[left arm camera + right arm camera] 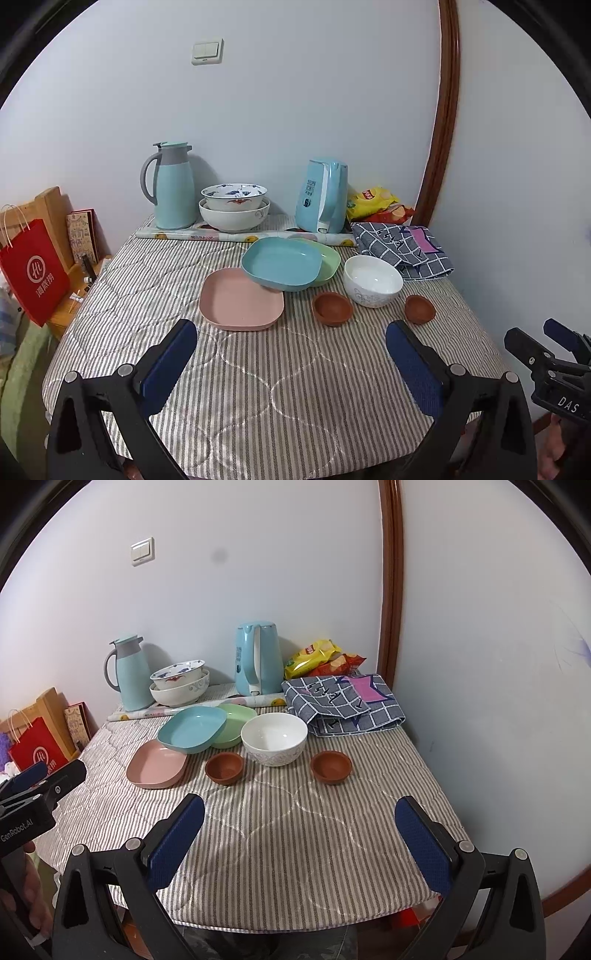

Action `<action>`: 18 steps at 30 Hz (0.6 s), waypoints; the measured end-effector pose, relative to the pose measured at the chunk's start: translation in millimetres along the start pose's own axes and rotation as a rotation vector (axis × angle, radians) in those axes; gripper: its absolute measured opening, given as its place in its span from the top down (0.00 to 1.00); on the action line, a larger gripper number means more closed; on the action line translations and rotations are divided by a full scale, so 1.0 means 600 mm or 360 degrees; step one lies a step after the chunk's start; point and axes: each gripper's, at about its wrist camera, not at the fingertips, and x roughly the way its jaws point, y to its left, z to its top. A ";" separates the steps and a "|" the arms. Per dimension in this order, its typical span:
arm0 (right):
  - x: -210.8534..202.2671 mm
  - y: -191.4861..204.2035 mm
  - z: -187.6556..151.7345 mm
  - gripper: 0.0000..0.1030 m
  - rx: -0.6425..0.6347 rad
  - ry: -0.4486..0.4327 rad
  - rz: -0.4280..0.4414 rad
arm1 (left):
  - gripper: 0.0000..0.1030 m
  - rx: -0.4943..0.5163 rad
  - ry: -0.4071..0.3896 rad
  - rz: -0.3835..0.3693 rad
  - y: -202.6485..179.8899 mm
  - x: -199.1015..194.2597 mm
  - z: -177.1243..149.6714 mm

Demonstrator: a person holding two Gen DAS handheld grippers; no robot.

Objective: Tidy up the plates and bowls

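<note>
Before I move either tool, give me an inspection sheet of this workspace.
Surface: grey striped quilted tablecloth.
Job's things: blue plastic plate leaning on pink plastic plate and green plastic plate; white ceramic bowl; two small brown clay bowls; two stacked patterned bowls.
Clutter: teal thermos jug, blue kettle, snack bags, checked cloth.
Grippers: left tool, right tool open, empty.
Cables: nothing seen.
Surroundings: red paper bag.

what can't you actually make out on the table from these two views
- Green plate: mostly covered by the blue plate in both views, so how it rests is unclear.
- Lower white bowl at the back: its inside is hidden by the patterned bowl nested in it.
- Snack bags: print too small to read, partly behind the checked cloth.
- Table's near edge: cut off by each hand-held gripper.
</note>
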 end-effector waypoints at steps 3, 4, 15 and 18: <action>0.002 0.000 -0.001 0.01 0.0002 0.0000 0.0003 | 0.00 0.0000 0.0000 0.0001 0.003 -0.001 0.000; 0.002 0.000 -0.002 0.01 0.0005 -0.0002 0.0003 | 0.00 -0.0003 0.0002 0.0000 0.004 -0.001 0.000; -0.002 0.004 -0.001 0.01 0.0003 -0.0011 0.0006 | 0.00 -0.0003 -0.0003 0.0001 0.005 -0.001 -0.001; -0.004 0.004 0.000 0.01 0.0004 -0.0013 0.0012 | 0.00 -0.0002 -0.0004 0.0003 0.007 -0.001 0.000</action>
